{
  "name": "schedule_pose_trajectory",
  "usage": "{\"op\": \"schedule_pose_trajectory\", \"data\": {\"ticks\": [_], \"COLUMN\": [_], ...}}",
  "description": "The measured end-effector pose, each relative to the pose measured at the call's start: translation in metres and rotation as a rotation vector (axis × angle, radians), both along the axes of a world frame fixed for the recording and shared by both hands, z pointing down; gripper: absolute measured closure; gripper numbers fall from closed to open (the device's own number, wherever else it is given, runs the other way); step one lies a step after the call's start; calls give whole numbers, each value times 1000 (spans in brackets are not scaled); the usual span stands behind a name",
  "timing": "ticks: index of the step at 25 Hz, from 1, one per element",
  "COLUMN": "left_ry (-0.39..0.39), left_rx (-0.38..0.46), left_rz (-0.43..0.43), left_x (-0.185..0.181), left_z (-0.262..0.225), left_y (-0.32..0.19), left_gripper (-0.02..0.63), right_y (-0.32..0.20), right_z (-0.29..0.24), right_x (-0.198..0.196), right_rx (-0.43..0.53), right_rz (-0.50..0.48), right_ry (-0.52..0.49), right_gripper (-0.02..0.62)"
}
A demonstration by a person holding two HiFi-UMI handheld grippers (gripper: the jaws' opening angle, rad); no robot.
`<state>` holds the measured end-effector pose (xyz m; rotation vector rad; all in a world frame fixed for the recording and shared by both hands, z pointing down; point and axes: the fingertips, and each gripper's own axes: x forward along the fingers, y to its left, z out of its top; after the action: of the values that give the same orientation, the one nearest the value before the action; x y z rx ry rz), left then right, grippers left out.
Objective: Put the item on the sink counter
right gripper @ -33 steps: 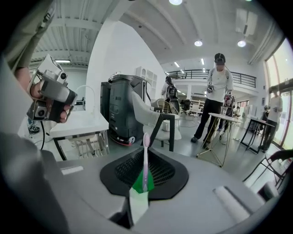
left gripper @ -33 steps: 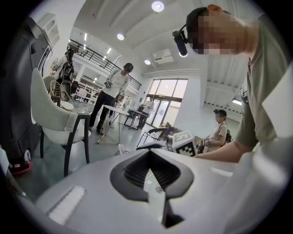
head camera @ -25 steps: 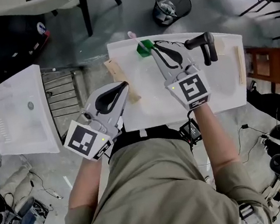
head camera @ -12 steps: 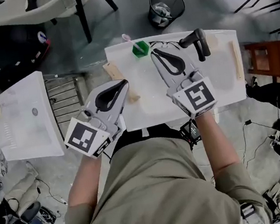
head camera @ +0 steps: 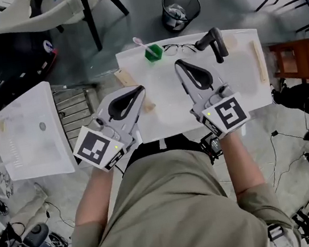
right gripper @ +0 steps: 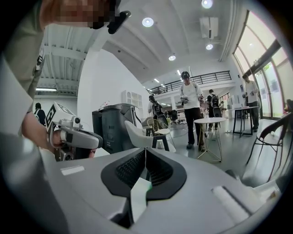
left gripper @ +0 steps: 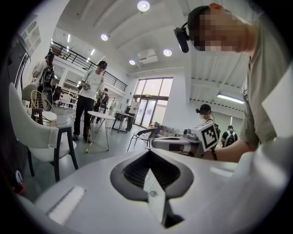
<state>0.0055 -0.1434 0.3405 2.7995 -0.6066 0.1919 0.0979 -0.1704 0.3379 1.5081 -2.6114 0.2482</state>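
The person in an olive shirt (head camera: pixel 174 215) is holding both tongs low over the near edge of a white sink counter (head camera: pixel 241 87). The left gripper (head camera: pixel 137 90) is hanging beside the counter's left edge, above a wooden board (head camera: pixel 124 77), its jaws pressed together with nothing between them. The right gripper (head camera: pixel 179 63) is hovering over the middle of the counter, jaws likewise closed and empty. Each is carrying a cube with a black-and-white square marker; no other print is showing large enough to read.

Along the counter's far edge, the glasses (head camera: pixel 178 47) are lying flat between a green cup (head camera: pixel 154 52) holding a pink toothbrush (head camera: pixel 139 42) and a black tap (head camera: pixel 213 40), well apart from both grippers. A wooden strip (head camera: pixel 258 61) is resting near the right end.

A second white sink (head camera: pixel 24 139) is standing to the left on the grey floor. Farther off, a black bin (head camera: pixel 179 7) and a pale chair (head camera: pixel 40 10) are standing. The gripper views are showing a tall white hall with round ceiling lights, big windows, small round tables and people standing about.
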Motion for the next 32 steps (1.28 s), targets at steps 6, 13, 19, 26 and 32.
{"op": "schedule_pose_trajectory", "data": {"ticks": [6,13,19,26,32], "left_ry": [4,-4,-3,0,7], "left_rx": [13,21,31,37,42], "left_rz": [25,54,69,92,111], "left_x": [1,0,-4,-8,-11], "left_z": [-6,-9,-12,-15,-14], "left_y": [7,20,32,46,55], "left_gripper": [600,600,600,600,600], "right_y": [20,42,59,79,92], "right_z": [-6,-11,-10,-12,-10], "right_x": [5,12,14,7,-1], "right_rx": [-7,-16,-28,-42,-49], "right_rz": [40,78,99,113,120], "right_ry": [-11,-41,-54,-71,-63], "right_gripper": [583,583,584,584,584]}}
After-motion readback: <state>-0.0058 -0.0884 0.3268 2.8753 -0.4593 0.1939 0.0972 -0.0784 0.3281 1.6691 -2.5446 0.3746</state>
